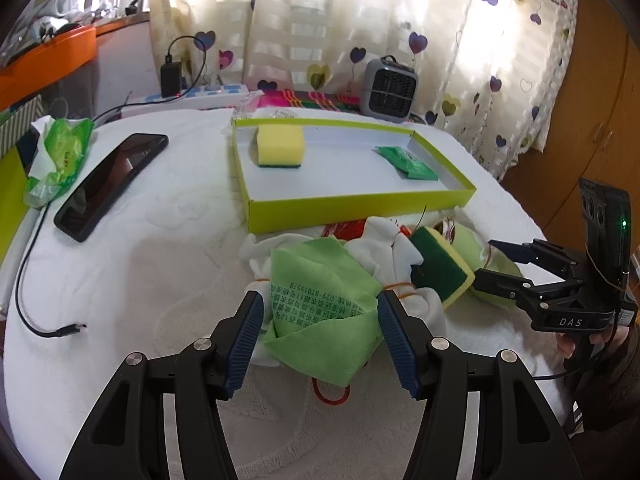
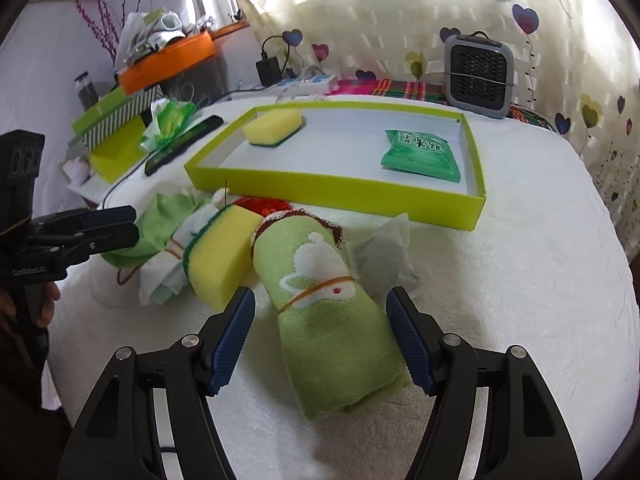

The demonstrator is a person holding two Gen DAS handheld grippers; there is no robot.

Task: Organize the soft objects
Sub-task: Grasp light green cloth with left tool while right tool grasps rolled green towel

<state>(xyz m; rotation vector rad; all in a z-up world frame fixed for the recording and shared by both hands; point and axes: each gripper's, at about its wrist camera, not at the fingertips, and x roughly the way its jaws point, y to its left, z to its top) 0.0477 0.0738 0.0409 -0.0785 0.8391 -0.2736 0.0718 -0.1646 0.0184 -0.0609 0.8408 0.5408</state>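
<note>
A lime-green shallow box holds a yellow sponge and a green packet. In front lies a pile of soft things. My left gripper is open, its fingers on either side of a green printed cloth. My right gripper is open around a rolled green towel bound by a rubber band; it also shows in the left wrist view. A second yellow-green sponge lies between them beside white rolled cloths.
A black phone and a cable lie left on the white towel-covered table. A green tissue pack, a power strip and a small grey heater stand behind. A red rubber band lies near my left fingers.
</note>
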